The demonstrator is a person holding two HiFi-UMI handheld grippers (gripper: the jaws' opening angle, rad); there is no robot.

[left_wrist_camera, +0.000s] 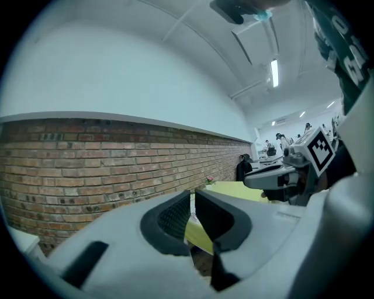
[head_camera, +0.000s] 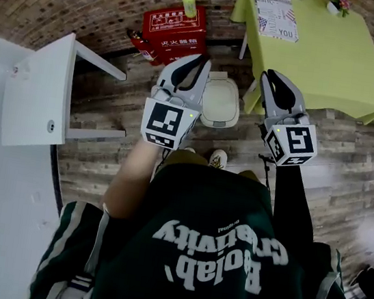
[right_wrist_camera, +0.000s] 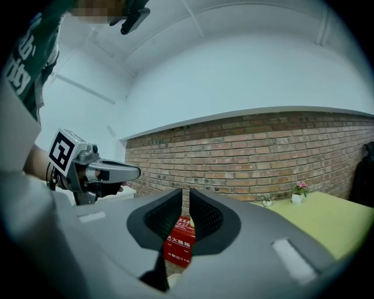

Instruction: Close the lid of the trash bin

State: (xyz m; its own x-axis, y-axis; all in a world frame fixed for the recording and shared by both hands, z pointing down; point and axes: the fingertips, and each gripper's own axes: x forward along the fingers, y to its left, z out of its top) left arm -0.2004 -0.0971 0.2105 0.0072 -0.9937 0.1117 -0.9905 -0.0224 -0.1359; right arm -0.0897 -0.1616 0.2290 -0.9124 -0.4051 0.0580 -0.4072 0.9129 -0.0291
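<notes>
Task's thing: the cream trash bin point(head_camera: 222, 102) stands on the wooden floor at upper centre of the head view, partly behind the left hand-held gripper point(head_camera: 193, 67).
Progress: we judge the lid already down, flat on the bin, so little or nothing is left.
Left hand-held gripper: narrow, a slim gap, nothing between its jaws, raised clear of the bin.
Right hand-held gripper point(head_camera: 277, 82): narrow too and empty, right of the bin.
Writing on red box point(head_camera: 173, 29), upper centre-left: white Chinese characters; the right gripper view adds "119".
Writing on sheet point(head_camera: 276, 16), on the yellow-green tabletop point(head_camera: 331, 55) at upper right: "JUST" and "YOU".
Shirt: white lettering, upside down, which we cannot read surely.
</notes>
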